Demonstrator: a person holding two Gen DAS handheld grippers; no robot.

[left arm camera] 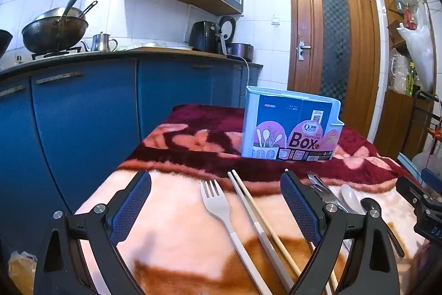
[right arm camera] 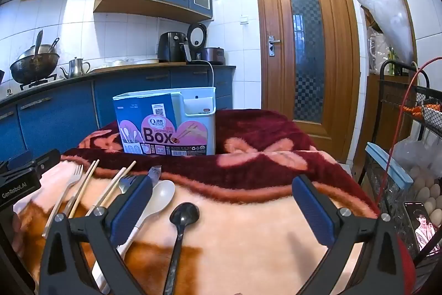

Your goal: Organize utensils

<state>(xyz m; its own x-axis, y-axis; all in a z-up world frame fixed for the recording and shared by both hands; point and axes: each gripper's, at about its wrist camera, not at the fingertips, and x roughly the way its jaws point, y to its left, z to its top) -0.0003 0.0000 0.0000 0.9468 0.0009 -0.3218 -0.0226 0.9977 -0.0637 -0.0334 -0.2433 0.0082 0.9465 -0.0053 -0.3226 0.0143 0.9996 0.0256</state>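
Observation:
A white utensil holder with a blue "Box" label [left arm camera: 290, 126] stands upright on the blanket, also in the right wrist view [right arm camera: 165, 126]. My left gripper [left arm camera: 215, 209] is open and empty over a white fork [left arm camera: 218, 208] and a pair of chopsticks [left arm camera: 257, 214]. A metal fork [left arm camera: 321, 188], a white spoon [left arm camera: 350, 196] and a black spoon [left arm camera: 371, 205] lie to its right. My right gripper [right arm camera: 222, 209] is open and empty, the black spoon [right arm camera: 183, 216] between its fingers and the white spoon [right arm camera: 163, 195] by its left finger.
The table is covered by a pink and maroon blanket [right arm camera: 262, 145]. Blue kitchen cabinets [left arm camera: 83, 115] stand on the left, a wooden door [right arm camera: 306, 46] behind. A wire rack with eggs and a phone [right arm camera: 422, 226] is at the right.

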